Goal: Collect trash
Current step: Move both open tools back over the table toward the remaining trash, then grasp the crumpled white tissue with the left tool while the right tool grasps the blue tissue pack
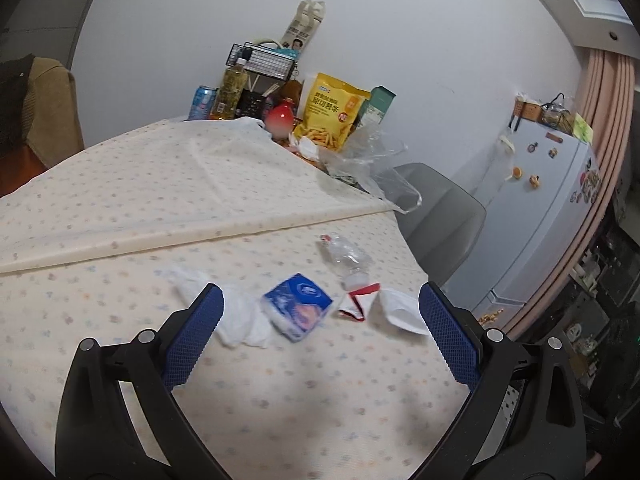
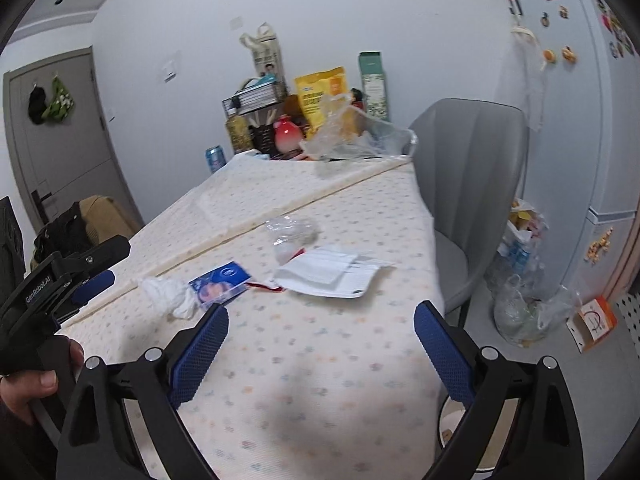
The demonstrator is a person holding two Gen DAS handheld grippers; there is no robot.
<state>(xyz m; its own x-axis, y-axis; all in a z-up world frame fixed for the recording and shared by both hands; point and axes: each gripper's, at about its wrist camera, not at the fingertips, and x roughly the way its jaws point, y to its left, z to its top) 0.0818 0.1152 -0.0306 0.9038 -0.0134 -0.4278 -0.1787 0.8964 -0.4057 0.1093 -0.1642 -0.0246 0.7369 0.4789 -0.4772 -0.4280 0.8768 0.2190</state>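
Trash lies on the dotted tablecloth (image 1: 280, 400): a crumpled white tissue (image 1: 240, 320), a blue tissue pack (image 1: 297, 306), a crushed clear plastic bottle (image 1: 346, 256), a red-and-white wrapper (image 1: 356, 304) and a white paper bag (image 1: 400, 310). My left gripper (image 1: 320, 312) is open and empty, hovering just short of the blue pack. In the right wrist view the same pack (image 2: 220, 282), tissue (image 2: 168, 294), bottle (image 2: 292, 236) and white paper (image 2: 332, 274) lie ahead of my right gripper (image 2: 320, 330), open and empty. The left gripper (image 2: 60, 284) shows at the left edge there.
Snack bag (image 1: 334, 114), bottles, a can, a wire basket and a clear plastic bag (image 1: 364, 160) crowd the table's far end. A grey chair (image 2: 468, 184) stands at the right side. A fridge (image 2: 592, 120), floor bags (image 2: 524, 312) and a bin (image 2: 456, 424) lie right.
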